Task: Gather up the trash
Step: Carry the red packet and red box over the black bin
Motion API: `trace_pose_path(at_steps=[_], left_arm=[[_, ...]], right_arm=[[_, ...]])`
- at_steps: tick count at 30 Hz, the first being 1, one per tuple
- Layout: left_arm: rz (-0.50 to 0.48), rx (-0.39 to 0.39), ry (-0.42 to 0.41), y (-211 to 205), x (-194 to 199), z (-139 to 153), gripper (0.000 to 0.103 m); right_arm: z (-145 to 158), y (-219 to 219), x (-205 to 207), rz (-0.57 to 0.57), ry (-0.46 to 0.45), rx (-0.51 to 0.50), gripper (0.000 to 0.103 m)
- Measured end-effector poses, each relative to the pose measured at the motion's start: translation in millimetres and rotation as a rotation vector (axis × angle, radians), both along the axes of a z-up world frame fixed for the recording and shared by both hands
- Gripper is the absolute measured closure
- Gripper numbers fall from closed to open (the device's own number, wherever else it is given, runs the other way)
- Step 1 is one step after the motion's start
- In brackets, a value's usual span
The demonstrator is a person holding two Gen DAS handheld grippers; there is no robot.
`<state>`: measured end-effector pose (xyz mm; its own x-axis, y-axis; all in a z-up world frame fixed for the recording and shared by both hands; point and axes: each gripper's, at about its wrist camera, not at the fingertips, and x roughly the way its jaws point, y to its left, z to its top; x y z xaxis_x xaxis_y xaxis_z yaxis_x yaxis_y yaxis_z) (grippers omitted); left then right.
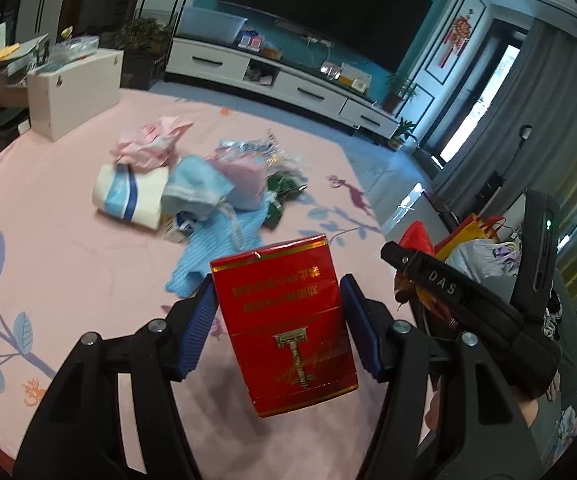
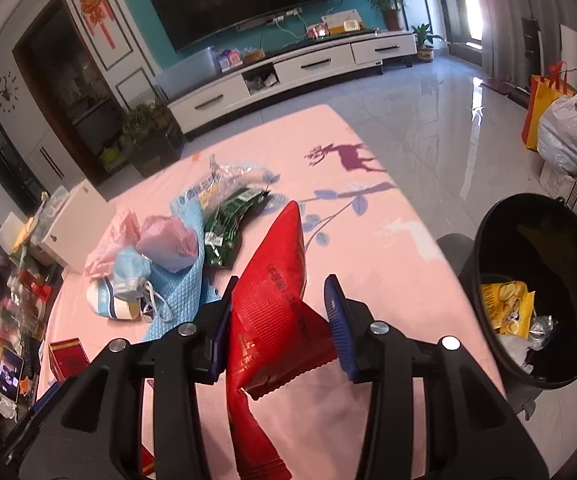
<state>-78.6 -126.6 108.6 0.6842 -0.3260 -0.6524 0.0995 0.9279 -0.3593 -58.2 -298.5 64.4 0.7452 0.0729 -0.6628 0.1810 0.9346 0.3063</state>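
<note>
You are holding both hand-held grippers tilted down over the pink, flower-printed surface (image 1: 68, 208), each one carrying a piece of trash clear of the cloth.

Your left hand-held gripper (image 1: 278, 324) is gripping a red cigarette box (image 1: 288, 328) about half open, its ribbed blue pads (image 1: 200, 328) pressing the box's two long sides. The box is stiff glossy card, rectangular, edged in gold with gold lettering and a gold emblem, and it is sitting slightly askew between the pads.

Your right hand-held gripper (image 2: 276, 324) is clamping a red wrapper (image 2: 276, 304) at a narrower setting. The wrapper is thin crinkled foil with a ribbed seal, tapering to a point ahead of the fingers and trailing back beneath them.

Ahead of both grippers, in the middle of the surface, the remaining trash is lying heaped: a pale blue face mask (image 2: 130, 270), a quilted blue cloth (image 1: 224, 244), a pink crumpled bag (image 2: 168, 242), a green foil packet (image 2: 228, 224) and a clear plastic wrapper (image 2: 218, 182).

To the right of your right hand-held gripper, off the surface's edge, a round black bin (image 2: 488, 240) is standing open with wrappers already inside.
</note>
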Motion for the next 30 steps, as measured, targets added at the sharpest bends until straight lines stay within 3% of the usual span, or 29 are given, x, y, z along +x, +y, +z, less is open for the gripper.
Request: trace_pose_path(at_steps=[14,20,30], left_arm=[[-0.129,-0.040,-0.107,-57,-2,31,0.040],[-0.222,-0.075,-0.108,-93,1,33,0.040],[-0.388,-0.122,-0.084,-172,17,14,0.040]], right_arm=[[39,-44,-48,-0.121,-0.141,-0.034,0.060],[52,-72,-77,-0.226,-0.203,-0.068,0.059],[35,-132,-106,-0.385,-0.235,-0.025,0.059]])
